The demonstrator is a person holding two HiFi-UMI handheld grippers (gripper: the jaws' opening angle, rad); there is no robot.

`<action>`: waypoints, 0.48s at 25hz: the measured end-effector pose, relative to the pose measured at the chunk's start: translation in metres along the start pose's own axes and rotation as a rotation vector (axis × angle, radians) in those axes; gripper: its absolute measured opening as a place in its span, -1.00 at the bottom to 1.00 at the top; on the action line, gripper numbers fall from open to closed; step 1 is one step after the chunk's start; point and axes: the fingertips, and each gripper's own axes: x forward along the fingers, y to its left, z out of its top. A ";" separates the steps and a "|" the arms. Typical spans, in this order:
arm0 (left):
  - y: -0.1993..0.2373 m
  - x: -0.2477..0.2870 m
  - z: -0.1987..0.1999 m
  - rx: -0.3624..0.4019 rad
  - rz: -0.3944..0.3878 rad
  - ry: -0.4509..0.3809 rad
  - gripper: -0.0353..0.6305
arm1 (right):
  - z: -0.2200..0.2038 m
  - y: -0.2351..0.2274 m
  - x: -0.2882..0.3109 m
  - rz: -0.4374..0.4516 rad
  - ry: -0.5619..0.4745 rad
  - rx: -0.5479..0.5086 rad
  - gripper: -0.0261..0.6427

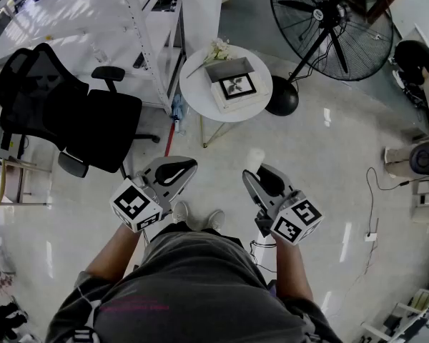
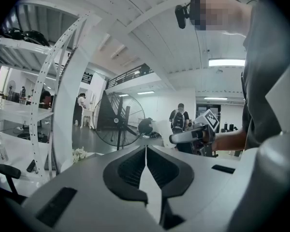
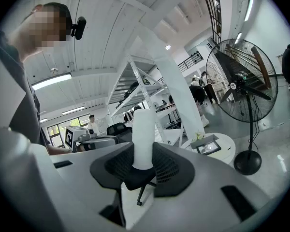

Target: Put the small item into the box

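You stand on a glossy pale floor (image 1: 329,170) in a workshop-like room. A black mesh office chair (image 1: 64,106) sits at the upper left of the head view, and a white perforated-metal shelf rack (image 1: 154,41) rises beside it. A large black pedestal fan (image 1: 332,20) with a wire cage fills the upper right.

At the upper centre is a round white table (image 1: 261,104). On it is the box (image 1: 232,84), square, with its grey lid tipped up behind it. A dark panel with a pale leafy print shows inside. A sprig of pale flowers (image 1: 218,48) lies just beside it.

Your right gripper (image 1: 254,171) has its ribbed black pads pressed on the small item (image 3: 144,139), a smooth white cylinder standing upright between them. It is well short of the table, at the frame's centre.

Your left gripper (image 1: 189,164) has its jaws closed together on nothing.
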 end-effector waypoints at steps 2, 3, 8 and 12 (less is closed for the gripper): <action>-0.001 0.001 -0.004 0.007 -0.003 -0.001 -0.82 | -0.003 -0.001 0.000 0.001 0.003 -0.005 -0.55; -0.001 0.002 -0.006 0.009 -0.004 -0.001 -0.82 | -0.004 -0.002 0.000 0.001 0.004 -0.006 -0.55; -0.005 0.011 -0.007 0.011 -0.002 0.004 -0.82 | -0.001 -0.011 -0.006 0.003 -0.003 0.002 -0.55; -0.011 0.018 -0.006 0.003 0.016 -0.002 -0.82 | -0.002 -0.020 -0.014 0.009 -0.005 0.014 -0.55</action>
